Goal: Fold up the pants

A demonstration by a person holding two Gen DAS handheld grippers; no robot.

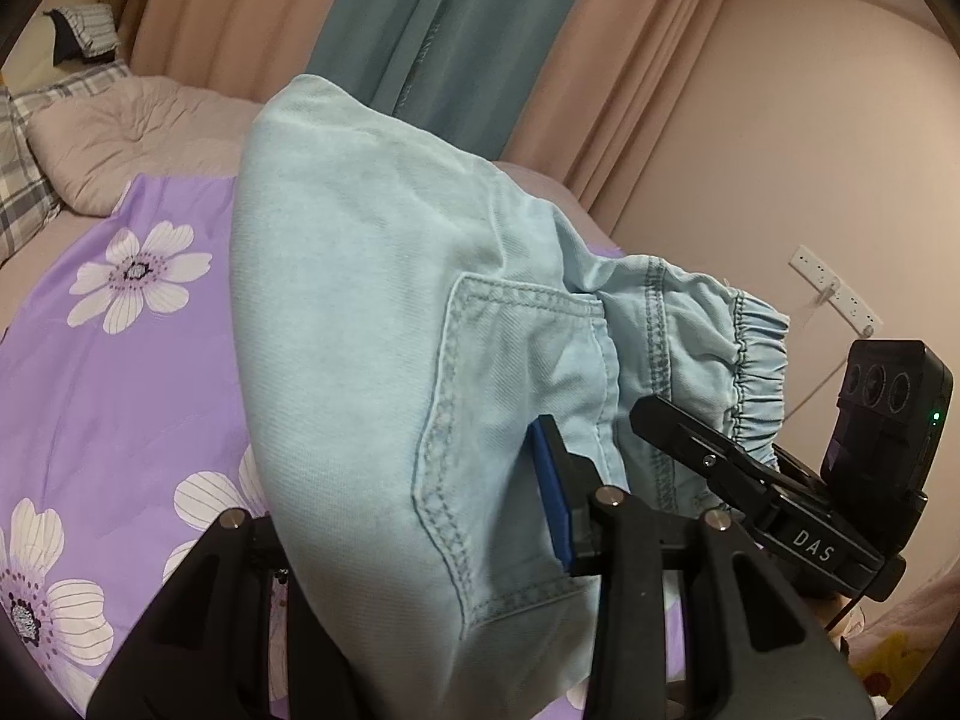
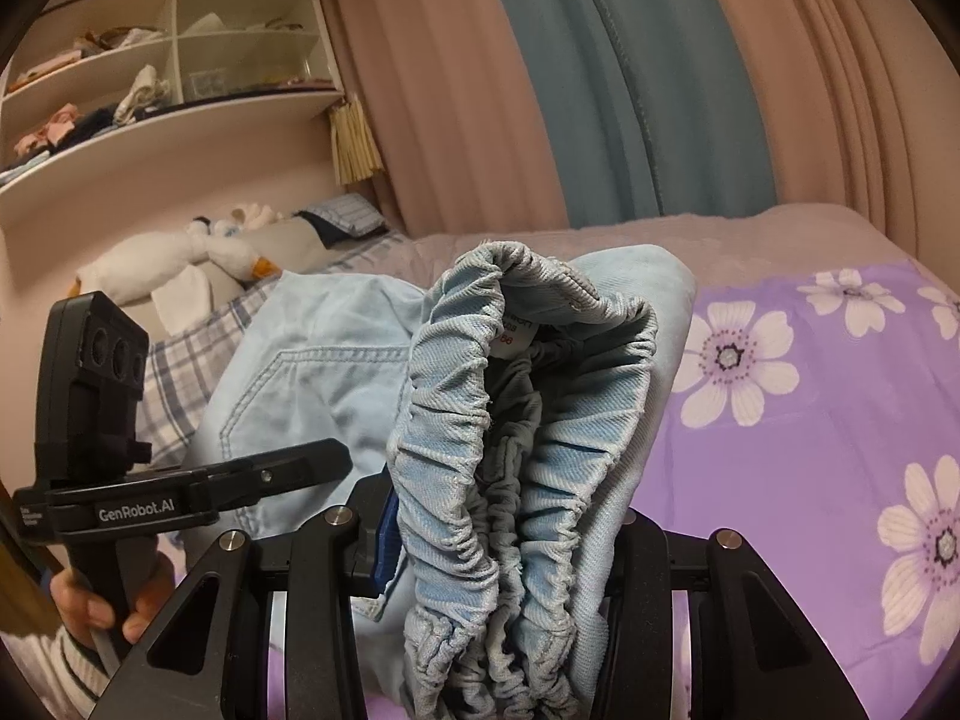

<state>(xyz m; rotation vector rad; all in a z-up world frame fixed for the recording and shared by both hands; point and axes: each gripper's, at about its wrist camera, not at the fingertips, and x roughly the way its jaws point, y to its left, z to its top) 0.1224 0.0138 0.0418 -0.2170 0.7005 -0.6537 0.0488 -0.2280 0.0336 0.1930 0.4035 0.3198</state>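
Home bedroom: bed (image 2: 810,420), curtains (image 2: 600,90)

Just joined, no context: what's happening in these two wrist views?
A person is folding light blue denim pants over a bed with a purple floral sheet, using handheld tongs in each hand. The left tongs are clamped on the fabric by the back pocket. The right tongs are clamped on the bunched elastic waistband. The waist end is lifted off the bed.
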